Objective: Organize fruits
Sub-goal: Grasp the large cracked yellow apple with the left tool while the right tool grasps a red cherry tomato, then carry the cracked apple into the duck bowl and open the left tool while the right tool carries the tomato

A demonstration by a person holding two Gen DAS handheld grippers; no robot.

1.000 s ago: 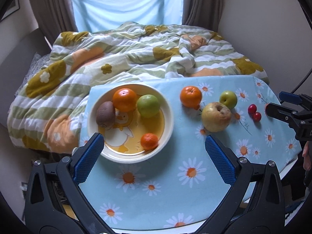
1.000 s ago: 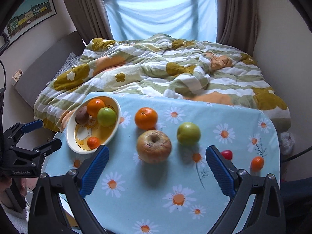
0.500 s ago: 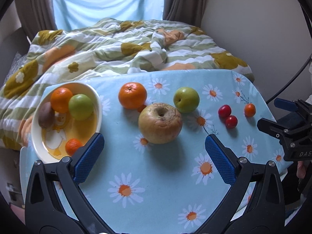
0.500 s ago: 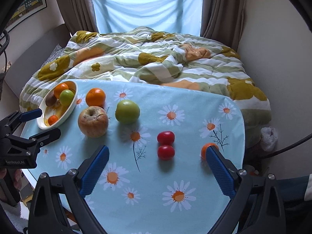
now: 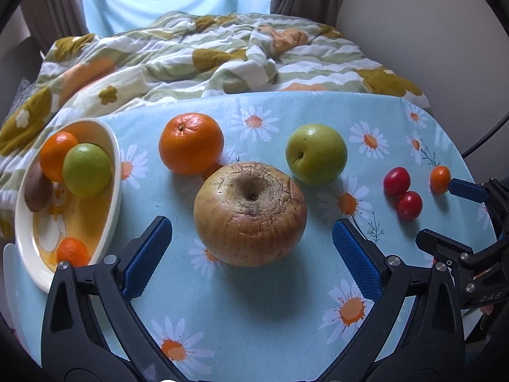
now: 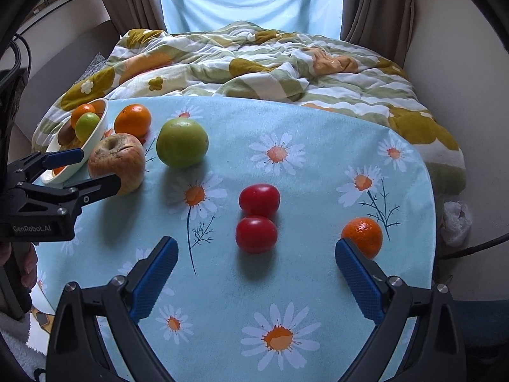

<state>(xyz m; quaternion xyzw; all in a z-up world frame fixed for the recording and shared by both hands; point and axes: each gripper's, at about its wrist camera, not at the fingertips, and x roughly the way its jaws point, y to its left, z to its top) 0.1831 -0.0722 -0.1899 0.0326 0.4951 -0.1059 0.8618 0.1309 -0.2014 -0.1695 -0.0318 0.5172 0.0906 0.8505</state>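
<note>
A rounded bench (image 6: 318, 133) is standing against the foot of a bed, and a pale blue cloth printed with white daisies is covering it. Behind it a rumpled quilt (image 6: 254, 60) in green and white stripes with mustard flowers is lying over the bed, and brown curtains are hanging either side of a window screened in light blue.

The fruit is lying spread over the cloth. A cream oval dish (image 5: 109, 191) with a yellow cartoon print is sitting at the bench's left end, holding an orange, a green apple (image 5: 86, 170), a brown kiwi and a small mandarin. Just right of the dish a large orange (image 5: 191, 143) is resting, with a big wrinkled, russet-skinned apple (image 5: 250, 213) in front of it and a smooth second green apple (image 5: 315, 153) beside that. Further right two glossy red cherry tomatoes (image 6: 258, 217) are touching each other, and a small tangerine (image 6: 362, 237) is lying near the bench's right edge.

The left gripper (image 5: 251, 245) is hovering with its jaws spread wide, the wrinkled apple sitting between the blue ribbed pads (image 5: 146, 258), untouched. The right gripper (image 6: 256, 275) is likewise hanging released, its jaws framing the tomatoes, with the tangerine just beyond its right pad. Neither is grasping anything.
</note>
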